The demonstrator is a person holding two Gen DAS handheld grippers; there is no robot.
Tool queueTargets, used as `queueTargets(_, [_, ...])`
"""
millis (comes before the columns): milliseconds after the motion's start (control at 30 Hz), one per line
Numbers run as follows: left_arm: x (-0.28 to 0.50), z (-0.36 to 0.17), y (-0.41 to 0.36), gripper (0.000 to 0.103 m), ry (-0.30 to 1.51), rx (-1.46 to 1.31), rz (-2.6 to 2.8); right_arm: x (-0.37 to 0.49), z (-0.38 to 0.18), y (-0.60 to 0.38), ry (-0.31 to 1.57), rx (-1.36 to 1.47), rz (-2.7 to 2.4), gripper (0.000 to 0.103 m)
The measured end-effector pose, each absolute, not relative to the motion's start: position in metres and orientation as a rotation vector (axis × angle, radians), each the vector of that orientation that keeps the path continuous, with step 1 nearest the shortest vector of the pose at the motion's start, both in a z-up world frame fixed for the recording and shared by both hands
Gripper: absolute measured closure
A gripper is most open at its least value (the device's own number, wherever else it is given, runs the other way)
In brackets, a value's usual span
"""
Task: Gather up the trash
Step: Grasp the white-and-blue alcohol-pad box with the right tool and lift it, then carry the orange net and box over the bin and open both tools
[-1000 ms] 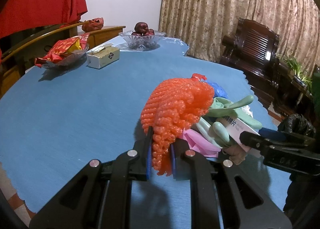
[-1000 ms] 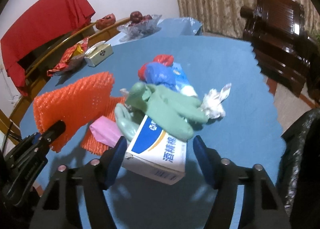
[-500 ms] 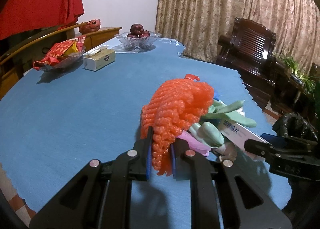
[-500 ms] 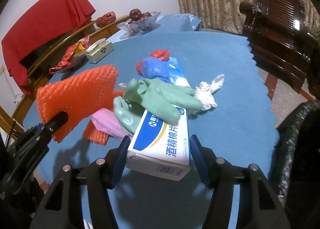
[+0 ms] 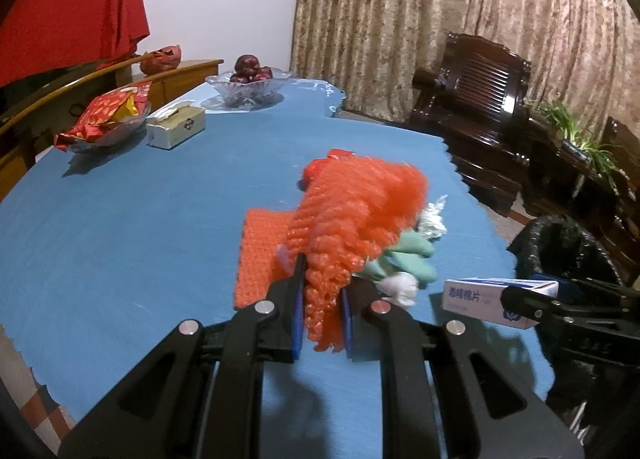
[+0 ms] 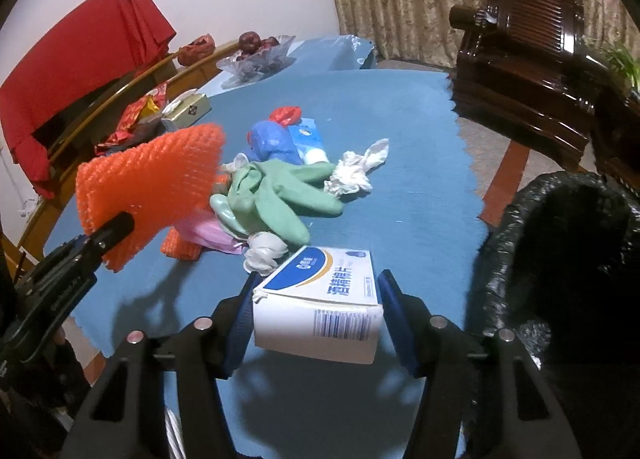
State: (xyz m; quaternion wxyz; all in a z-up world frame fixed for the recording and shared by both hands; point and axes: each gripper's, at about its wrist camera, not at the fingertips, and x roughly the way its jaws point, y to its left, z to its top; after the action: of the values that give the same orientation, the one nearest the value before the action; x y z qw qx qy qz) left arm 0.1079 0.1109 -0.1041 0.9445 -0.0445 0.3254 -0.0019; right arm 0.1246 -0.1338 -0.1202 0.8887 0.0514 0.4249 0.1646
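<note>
On the blue-covered table [image 6: 420, 163] sits a trash pile: green rubber gloves [image 6: 280, 191], crumpled white tissue [image 6: 354, 173], a pink wrapper [image 6: 208, 233] and a blue plastic bag [image 6: 272, 139]. The left gripper [image 5: 322, 313] has its jaws clamped narrow on a bright orange foam net sleeve [image 5: 352, 211], lifted off the table. The right gripper [image 6: 316, 319] has its jaws wide, squeezing a white-and-blue cardboard box [image 6: 320, 299] with Chinese characters and a barcode, held just above the table edge. Only the right view really shows the black-lined trash bin [image 6: 560, 251] gaping beside the box; the left view shows a second orange net [image 5: 260, 255] lying flat.
</note>
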Motion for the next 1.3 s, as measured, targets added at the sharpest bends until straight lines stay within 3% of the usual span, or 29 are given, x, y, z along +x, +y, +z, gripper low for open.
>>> queueTargets(433, [0.098,-0.115,0.094,0.089,0.699,-0.054,-0.028,0.123,-0.142,-0.128,0.945,0.065,0.349,0.043])
queueTargets(633, [0.099,-0.121,0.096,0.089,0.714,-0.054,-0.028,0.131,-0.177,-0.125,1.038,0.063,0.314,0.045])
queueTargets(1300, [0.101,-0.151,0.099,0.089,0.766,-0.066,-0.027,0.13,-0.179,-0.122,0.992,0.024,0.314,0.048])
